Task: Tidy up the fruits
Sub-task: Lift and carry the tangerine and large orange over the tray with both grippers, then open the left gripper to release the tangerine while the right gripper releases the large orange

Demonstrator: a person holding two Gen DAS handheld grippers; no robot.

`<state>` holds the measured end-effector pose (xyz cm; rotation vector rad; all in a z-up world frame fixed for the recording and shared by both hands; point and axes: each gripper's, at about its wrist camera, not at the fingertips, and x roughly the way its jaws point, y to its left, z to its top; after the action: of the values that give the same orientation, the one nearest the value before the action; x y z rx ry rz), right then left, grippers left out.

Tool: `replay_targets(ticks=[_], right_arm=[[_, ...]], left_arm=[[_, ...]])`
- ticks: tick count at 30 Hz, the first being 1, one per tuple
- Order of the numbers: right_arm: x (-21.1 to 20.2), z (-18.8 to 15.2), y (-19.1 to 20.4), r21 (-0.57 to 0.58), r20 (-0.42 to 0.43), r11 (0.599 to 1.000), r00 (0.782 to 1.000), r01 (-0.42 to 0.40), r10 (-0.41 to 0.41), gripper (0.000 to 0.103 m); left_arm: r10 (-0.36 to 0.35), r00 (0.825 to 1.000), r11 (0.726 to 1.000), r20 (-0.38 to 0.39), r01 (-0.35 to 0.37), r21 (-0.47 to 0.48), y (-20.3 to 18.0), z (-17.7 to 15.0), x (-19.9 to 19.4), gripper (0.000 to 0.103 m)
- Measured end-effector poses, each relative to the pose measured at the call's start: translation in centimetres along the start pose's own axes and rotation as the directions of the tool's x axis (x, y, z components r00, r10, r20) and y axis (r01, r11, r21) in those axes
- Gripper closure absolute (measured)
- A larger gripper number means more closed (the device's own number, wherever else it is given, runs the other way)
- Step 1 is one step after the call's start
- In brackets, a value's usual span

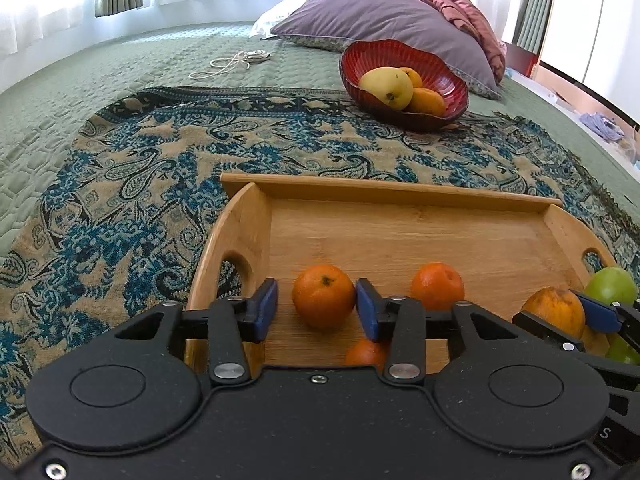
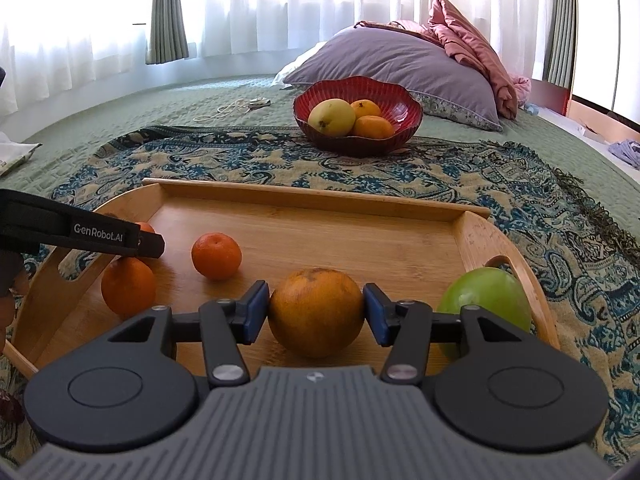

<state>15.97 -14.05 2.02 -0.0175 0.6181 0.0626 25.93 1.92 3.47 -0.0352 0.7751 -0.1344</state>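
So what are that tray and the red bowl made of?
The tray looks like bamboo or light wood: pale grain lines, a smooth matte finish and cut-out handles. The red bowl is glossy, ribbed and wavy-rimmed, so perhaps lacquer, glazed ceramic or plastic; the look leaves it open.

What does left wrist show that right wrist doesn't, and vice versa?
Left wrist only: the left gripper seen from behind, jaws open, one pad clear of the tangerine between them.
Right wrist only: the right gripper with pads against both sides of the large orange, the whole green apple, and white paper at the left edge.
Both: the wooden tray, the red bowl holding fruit, and the purple pillow.
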Motion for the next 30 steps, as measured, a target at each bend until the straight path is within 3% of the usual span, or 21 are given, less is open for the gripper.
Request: replay_targets(ticks=[6, 9, 13, 22, 30], right_arm=[[-0.4, 0.1, 0.0, -0.011, 0.009, 1.0, 1.0, 0.004, -0.003, 0.044], [-0.9, 0.1, 0.1, -0.02, 0.02, 1.0, 1.0, 0.005, -0.005, 0.035], [-1.6, 0.2, 0.3, -0.032, 0.034, 0.999, 0.999, 0.002, -0.001, 0.035], [-3.8, -0.5, 0.6, -0.048, 0.069, 0.999, 0.997, -0.021, 0.024, 0.035], [-6.1, -1.9, 0.6, -0.063, 0.099, 0.998, 0.994, -0.032, 0.039, 0.03]], left_arm=[[0.003, 1.0, 1.0, 0.014, -0.003, 0.01, -0.1, 0.1, -0.8, 0.043], [0.001, 1.0, 1.0, 0.028, -0.002, 0.009, -0.1, 0.1, -1.5, 0.034], [-0.004, 0.998, 1.0, 0.055, 0.003, 0.024, -0.2, 0.0, -2.8, 0.026], [-0.028, 0.993, 0.998, 0.114, 0.022, 0.054, -0.6, -2.0, -6.5, 0.015], [-0.024, 0.989, 0.996, 0.148, 0.011, 0.086, -0.7, -4.8, -9.1, 0.013]])
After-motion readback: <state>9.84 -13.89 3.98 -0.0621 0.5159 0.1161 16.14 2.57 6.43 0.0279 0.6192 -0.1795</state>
